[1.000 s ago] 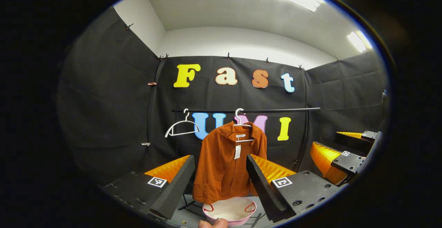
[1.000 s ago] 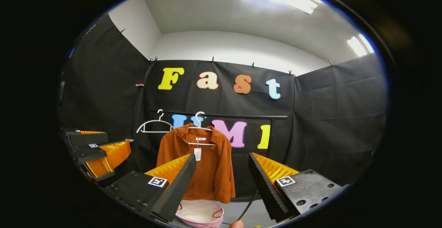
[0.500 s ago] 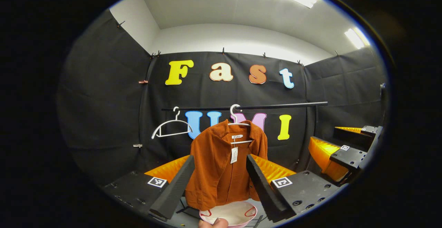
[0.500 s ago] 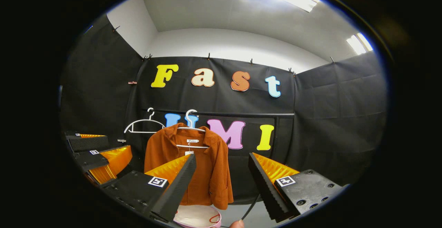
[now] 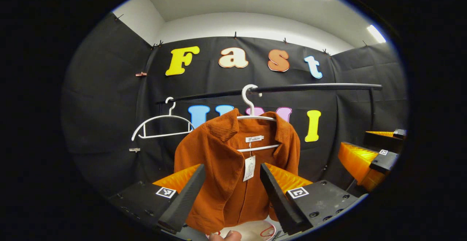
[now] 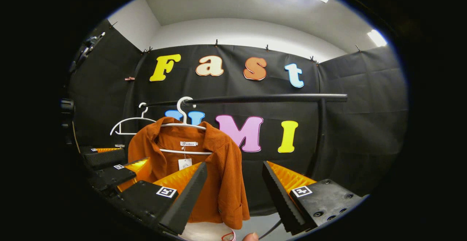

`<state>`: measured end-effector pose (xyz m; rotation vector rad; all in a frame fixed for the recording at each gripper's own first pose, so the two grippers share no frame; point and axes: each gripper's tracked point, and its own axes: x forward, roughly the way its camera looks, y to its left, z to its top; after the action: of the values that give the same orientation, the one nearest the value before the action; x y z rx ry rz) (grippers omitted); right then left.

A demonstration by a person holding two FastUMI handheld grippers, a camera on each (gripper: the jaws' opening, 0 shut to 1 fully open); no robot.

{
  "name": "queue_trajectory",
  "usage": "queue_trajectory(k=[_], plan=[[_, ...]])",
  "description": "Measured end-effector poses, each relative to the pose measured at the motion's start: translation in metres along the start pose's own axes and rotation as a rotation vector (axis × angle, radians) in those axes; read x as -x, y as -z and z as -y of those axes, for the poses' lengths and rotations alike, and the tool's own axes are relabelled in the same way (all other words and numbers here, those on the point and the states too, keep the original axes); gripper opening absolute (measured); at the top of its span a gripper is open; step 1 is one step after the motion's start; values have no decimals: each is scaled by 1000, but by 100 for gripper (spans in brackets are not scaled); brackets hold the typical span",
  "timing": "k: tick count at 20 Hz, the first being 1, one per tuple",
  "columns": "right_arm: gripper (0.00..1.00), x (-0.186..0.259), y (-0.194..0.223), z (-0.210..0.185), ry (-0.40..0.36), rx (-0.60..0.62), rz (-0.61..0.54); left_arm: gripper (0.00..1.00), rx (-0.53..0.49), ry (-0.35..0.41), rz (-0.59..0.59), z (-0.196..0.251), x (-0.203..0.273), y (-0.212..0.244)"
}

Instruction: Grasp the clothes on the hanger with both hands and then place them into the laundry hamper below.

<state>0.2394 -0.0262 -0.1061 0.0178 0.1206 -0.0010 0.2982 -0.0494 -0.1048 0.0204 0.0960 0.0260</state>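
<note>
Left gripper view: your left gripper [image 5: 229,182], jaws spread apart and holding nothing, faces the orange corduroy jacket [image 5: 233,168] on its white hanger [image 5: 251,115], hooked mid-rail on the black rail [image 5: 277,88]. Laundry hamper [image 5: 255,230] directly below it. Empty hanger [image 5: 162,122] toward the rail's left end.

Right gripper view: your right gripper [image 6: 233,182], jaws likewise apart, empty, beside the jacket's right edge.

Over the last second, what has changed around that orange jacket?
Both grippers have moved in toward the orange jacket, which now looks larger and closer. The left gripper lines up with its front; the right gripper points just past its edge. Neither has taken hold: both stay open. The jacket still hangs on its white hanger from the rail, the empty hanger beside it.
</note>
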Motion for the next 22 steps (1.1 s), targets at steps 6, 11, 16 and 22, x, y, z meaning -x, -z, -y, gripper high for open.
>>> queue_trajectory(k=[6, 11, 16, 22], plan=[[99, -61, 31, -4, -56, 17, -47, 95, -37, -96, -11, -7, -73, 20], [99, -102, 42, -19, -110, -3, -42, 95, -11, -133, -11, -22, -96, 25], [98, -143, 59, -57, -181, -64, -43, 24, -2, -195, -43, -49, -97, 21], [99, -188, 82, -71, -164, -59, -43, 10, 31, -173, -113, -54, -100, 29]])
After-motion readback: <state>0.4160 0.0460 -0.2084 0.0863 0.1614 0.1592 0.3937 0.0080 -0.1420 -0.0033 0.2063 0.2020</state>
